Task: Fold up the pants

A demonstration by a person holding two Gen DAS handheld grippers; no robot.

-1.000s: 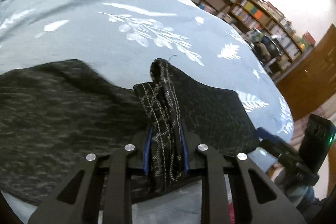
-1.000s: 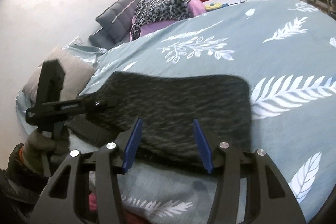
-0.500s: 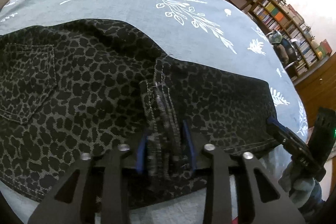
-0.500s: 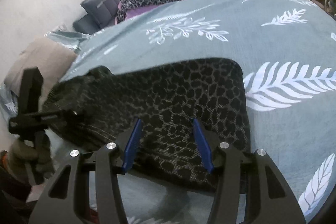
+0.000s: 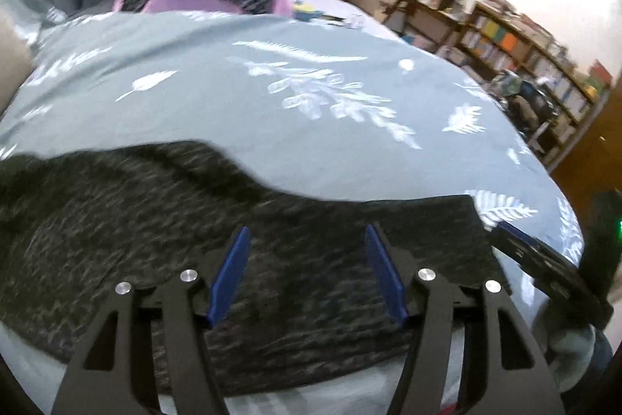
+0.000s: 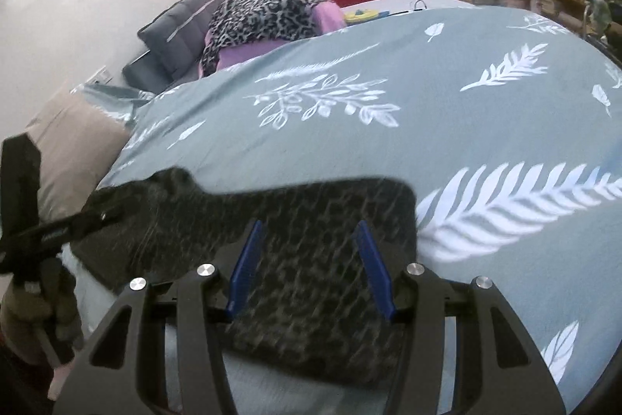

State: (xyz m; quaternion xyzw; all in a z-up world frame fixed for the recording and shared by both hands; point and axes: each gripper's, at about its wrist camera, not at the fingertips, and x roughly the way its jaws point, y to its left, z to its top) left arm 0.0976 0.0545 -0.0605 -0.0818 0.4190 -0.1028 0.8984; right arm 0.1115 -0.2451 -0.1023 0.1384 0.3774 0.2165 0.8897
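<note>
- Your left tool (image 5: 307, 271) is opening its jaws at this moment; the blue pads (image 5: 229, 275) are standing apart above the cloth and nothing is pinched between them.
- Your right tool (image 6: 309, 267) is standing about half open; its blue pads (image 6: 369, 267) are hovering over the cloth and are not gripping it, as far as the blur is letting me see.
- The pants (image 6: 272, 220) are lying flat on the bed (image 6: 447, 96), near the edge closest to you, as a dark leopard-print band that is running from one tool to the other.
- In the left wrist view the pants (image 5: 155, 220) are reaching wide to the left, and their right end is finishing in a straight corner just beside your right tool (image 5: 544, 259).
- I am judging that at least one fold is already lying in place, because the cloth is looking thick and even at its near edge, though the motion blur is hiding the layers.
- What is remaining, in my judgement, is to fold the long band across its length into a compact packet and to smooth it.
- Farther away, a pile of clothes (image 6: 268, 18) and a dark pillow (image 6: 175, 34) are resting at the head of the bed, well apart from the pants.
</note>
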